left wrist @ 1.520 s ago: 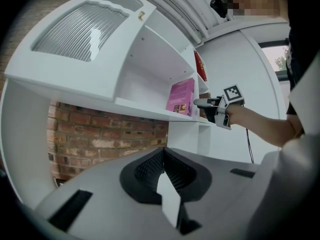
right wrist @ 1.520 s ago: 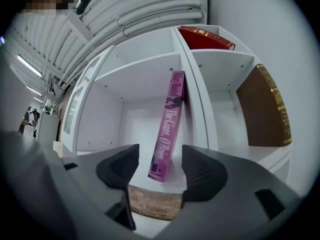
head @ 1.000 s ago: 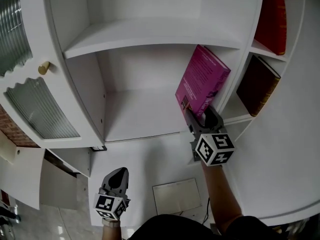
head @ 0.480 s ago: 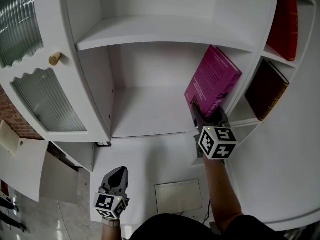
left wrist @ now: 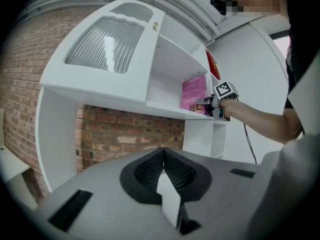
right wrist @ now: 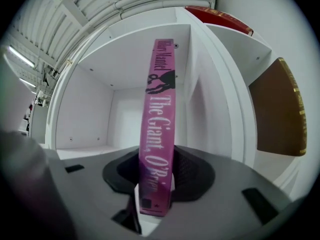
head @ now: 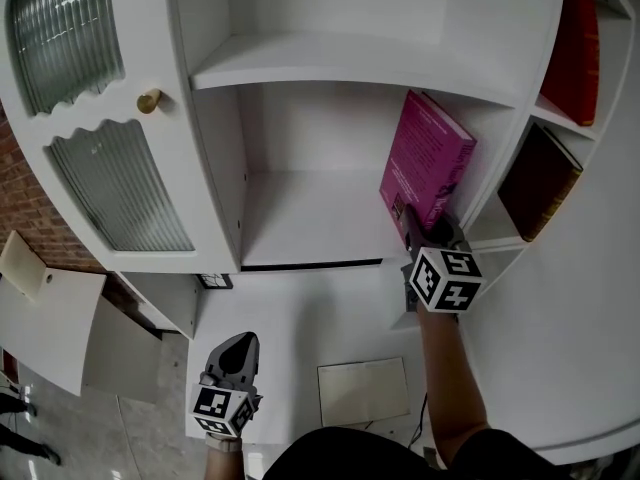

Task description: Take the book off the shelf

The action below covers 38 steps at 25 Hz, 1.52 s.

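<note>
The right gripper (head: 414, 225), spread a second ago, is closing on the book (head: 428, 158) by its spine, so pulling it out can begin; the left gripper (head: 237, 346) hangs pressed together.

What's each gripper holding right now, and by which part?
Right tongs are closing on the pink book, pads on both faces at the lower end of its spine. Left tongs are shut, holding nothing.

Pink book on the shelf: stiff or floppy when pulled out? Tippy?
The pink book has a narrow spine, so probably light, maybe slightly bendy. It stands on end alone on the shelf, so it could topple if nudged. The right tool is closing with the spine between its jaws, low down; the top may swing.
</note>
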### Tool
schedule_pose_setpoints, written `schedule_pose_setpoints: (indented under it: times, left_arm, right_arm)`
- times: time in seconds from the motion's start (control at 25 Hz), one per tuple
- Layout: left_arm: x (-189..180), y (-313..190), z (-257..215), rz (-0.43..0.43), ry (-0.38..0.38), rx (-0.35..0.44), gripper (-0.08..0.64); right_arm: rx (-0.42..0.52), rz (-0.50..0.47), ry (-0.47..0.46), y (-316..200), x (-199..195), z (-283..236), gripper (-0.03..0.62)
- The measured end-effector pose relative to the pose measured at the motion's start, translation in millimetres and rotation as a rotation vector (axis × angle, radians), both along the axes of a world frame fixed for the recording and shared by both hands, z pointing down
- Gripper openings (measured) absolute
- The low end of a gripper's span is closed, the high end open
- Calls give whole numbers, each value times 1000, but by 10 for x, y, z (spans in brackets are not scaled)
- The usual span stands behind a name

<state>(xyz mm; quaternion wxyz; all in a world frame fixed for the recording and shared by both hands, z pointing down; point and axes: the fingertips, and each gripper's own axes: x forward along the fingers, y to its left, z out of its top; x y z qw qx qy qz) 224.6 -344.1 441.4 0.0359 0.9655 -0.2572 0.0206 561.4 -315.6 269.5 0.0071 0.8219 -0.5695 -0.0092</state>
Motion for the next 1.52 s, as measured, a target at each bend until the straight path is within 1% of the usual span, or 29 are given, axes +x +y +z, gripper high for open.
schedule_pose_setpoints:
  times: [0.12,0.44,0.72,1.12,1.36,1.52]
  left_arm:
    - [-79,17,-30,-2,5,8,9]
    - [-397,57,-98,-32,27,24,9]
    - [-748,159,-114,-56,36,27,9]
    - [-1232,393,-139,-79,55,29,9]
    - [-1549,567,-188,-101,78,5,9]
    - [-1786,672,-127,-111,83,6,9]
  right_arm:
    - [-12,-2,31,12,-92,2,141]
    - [-9,-10,49,81,-341,-34,138]
    - [-2,-23,79,210,-683,-110,137]
    - [17,-77,102,457,-1296,-235,137]
    - [17,-109,112,640,-1696,-252,137]
    - [16,-131,119,746,-1960,-248,137]
